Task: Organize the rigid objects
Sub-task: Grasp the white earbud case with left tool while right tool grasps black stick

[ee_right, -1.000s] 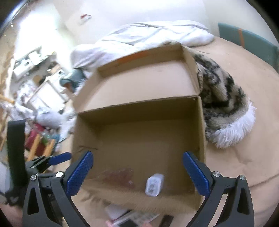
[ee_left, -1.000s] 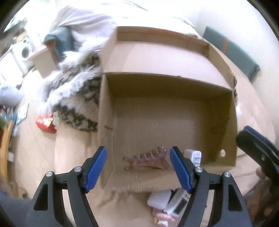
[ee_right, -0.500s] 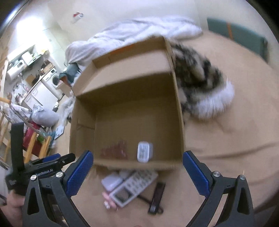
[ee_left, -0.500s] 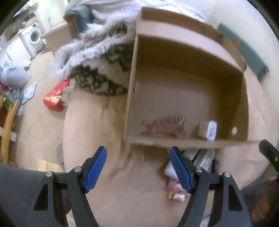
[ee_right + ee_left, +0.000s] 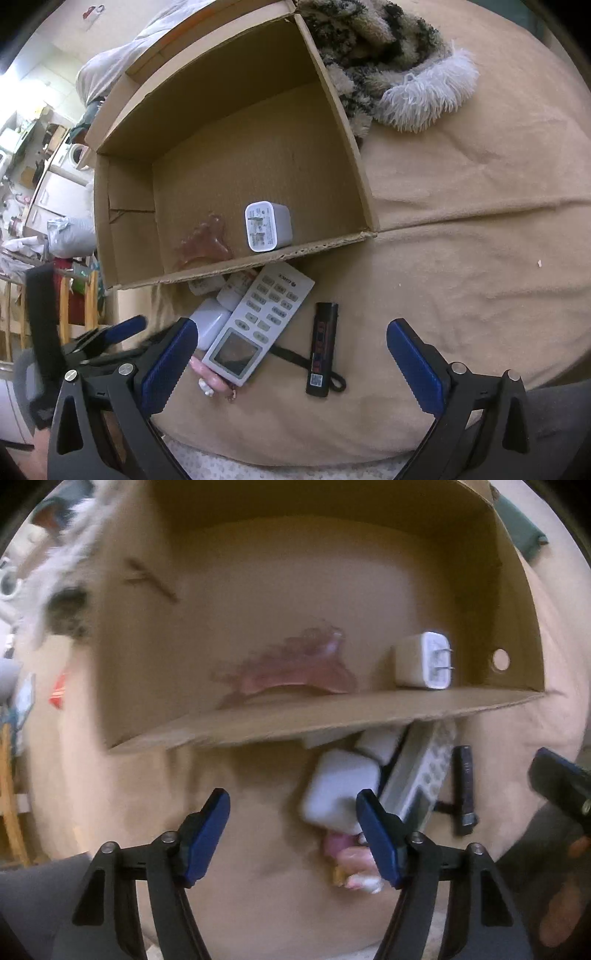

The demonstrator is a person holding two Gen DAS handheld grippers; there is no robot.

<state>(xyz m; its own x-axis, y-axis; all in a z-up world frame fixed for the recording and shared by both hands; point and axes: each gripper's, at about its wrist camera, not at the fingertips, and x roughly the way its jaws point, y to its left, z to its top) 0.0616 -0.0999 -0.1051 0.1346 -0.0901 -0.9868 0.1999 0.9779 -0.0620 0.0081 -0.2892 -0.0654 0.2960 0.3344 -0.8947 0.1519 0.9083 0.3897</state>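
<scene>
An open cardboard box (image 5: 332,99) (image 5: 332,712) lies on a tan bed cover. Inside it are a pink hair claw (image 5: 205,242) (image 5: 295,664) and a white charger plug (image 5: 267,225) (image 5: 424,661). In front of the box lie a grey remote (image 5: 258,321) (image 5: 421,771), a white rounded case (image 5: 340,790) (image 5: 208,321), a black lighter-like stick (image 5: 323,347) (image 5: 464,786) and a small pink item (image 5: 347,853). My left gripper (image 5: 291,834) is open and empty, just left of the white case. My right gripper (image 5: 291,365) is open and empty over the remote and black stick.
A furry black-and-white blanket (image 5: 388,55) lies at the box's right in the right wrist view. The bed edge drops to a cluttered floor with a wooden chair (image 5: 74,295) and a washing machine (image 5: 77,151) on the left.
Both grippers have pulled back from over the box and dropped toward the loose items in front of it. The left has come closer to the white case. Both stay open.
</scene>
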